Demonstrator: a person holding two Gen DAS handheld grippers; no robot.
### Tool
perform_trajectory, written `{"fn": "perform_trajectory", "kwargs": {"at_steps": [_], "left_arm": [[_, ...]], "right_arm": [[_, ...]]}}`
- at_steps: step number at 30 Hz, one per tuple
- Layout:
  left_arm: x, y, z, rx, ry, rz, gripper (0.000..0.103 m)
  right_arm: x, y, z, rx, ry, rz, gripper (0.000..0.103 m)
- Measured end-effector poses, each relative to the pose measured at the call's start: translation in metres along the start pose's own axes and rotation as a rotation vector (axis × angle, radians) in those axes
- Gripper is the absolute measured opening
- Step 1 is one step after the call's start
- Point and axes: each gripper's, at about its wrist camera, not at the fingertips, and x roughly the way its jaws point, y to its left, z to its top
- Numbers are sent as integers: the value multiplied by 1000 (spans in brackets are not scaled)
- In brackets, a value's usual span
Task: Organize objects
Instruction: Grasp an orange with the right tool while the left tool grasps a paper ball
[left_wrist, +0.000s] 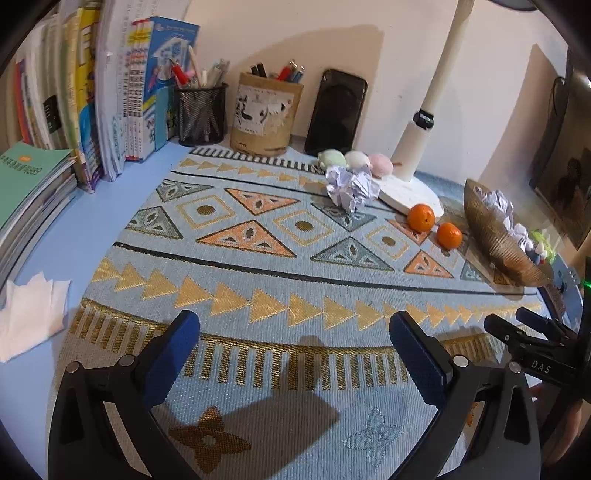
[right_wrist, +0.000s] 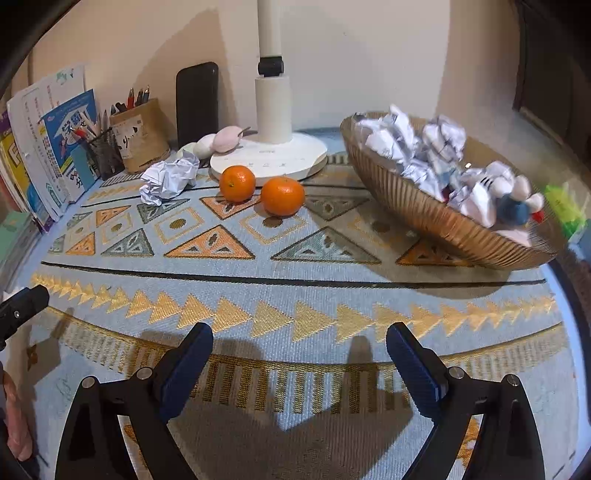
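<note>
The big basket (right_wrist: 436, 218) sits on the right of the surface (left_wrist: 122, 206), full of paper balls; two oranges (right_wrist: 282, 195) and one loose paper ball (right_wrist: 170, 179) lie just left of it, by the lamp (right_wrist: 273, 155). The oranges are firm and may roll, so hold them round the middle; the paper is light and squashy. Both the left hand-held gripper (left_wrist: 293, 334) and the right hand-held gripper (right_wrist: 299, 343) are wide open and hold nothing; only the left view shows the tissue (left_wrist: 29, 317).

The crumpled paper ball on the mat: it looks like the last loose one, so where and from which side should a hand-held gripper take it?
Grip the crumpled paper ball across its bulging middle, coming from the open mat in front. The lamp base sits close on its right and the plush toys behind it, so the front is probably the freest side. The right hand-held gripper is open.
</note>
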Motion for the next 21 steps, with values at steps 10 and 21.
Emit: {"fn": "perform_trajectory", "kwargs": {"at_steps": [10,21], "left_arm": [[69,-52,85,168,44,-100,102],[151,-70,116,202,120,-89,94]], "right_arm": [[33,2,77,32,14,103,76],[86,1,96,70,57,106,60]]}}
